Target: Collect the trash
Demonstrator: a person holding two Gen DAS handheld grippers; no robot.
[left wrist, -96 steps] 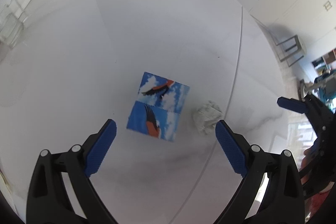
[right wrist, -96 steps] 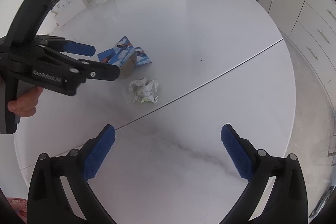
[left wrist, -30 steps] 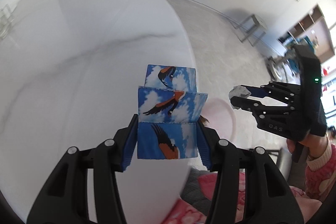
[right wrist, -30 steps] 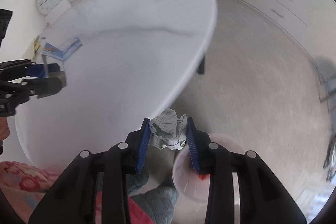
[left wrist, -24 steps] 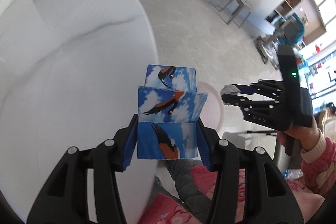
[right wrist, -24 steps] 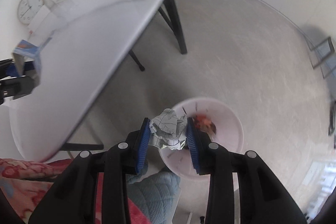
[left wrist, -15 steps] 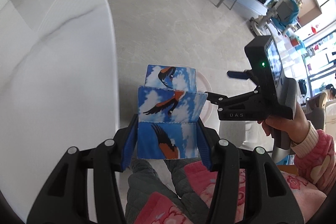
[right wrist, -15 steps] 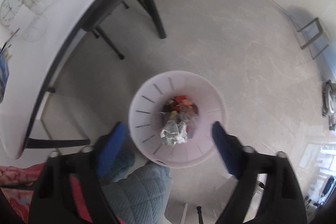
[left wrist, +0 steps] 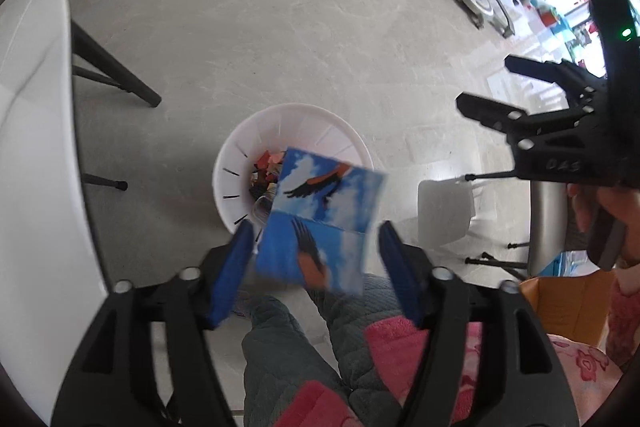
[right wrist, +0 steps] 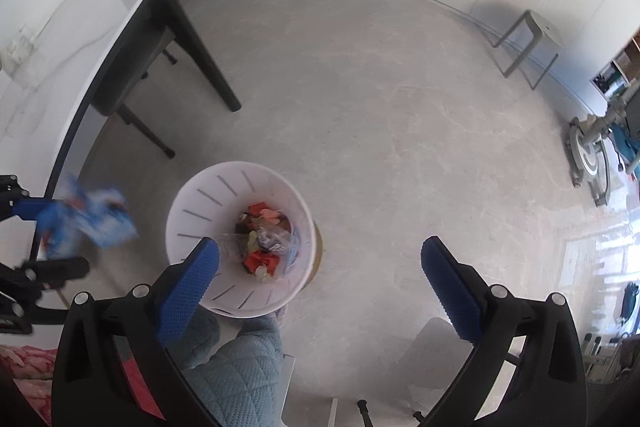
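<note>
A blue carton with bird pictures hangs tilted and blurred between my left gripper's jaws, which are opening; gaps show on both sides and the pads no longer touch it. It is above the near rim of a white slotted trash bin on the floor. In the right wrist view the same carton is a blur at the left gripper, left of the bin, which holds mixed trash. My right gripper is opening wide above the bin with nothing between its fingers. It also shows at the right, the right gripper.
The white marble table with black legs stands left of the bin. The person's quilted trouser legs are just below it. A grey chair and a cardboard box are at the right; a stool stands farther off.
Both grippers swung from the table to above the bin. The right one opened and the crumpled paper fell in. The left jaws have now spread and the carton has slipped free and tilted.
</note>
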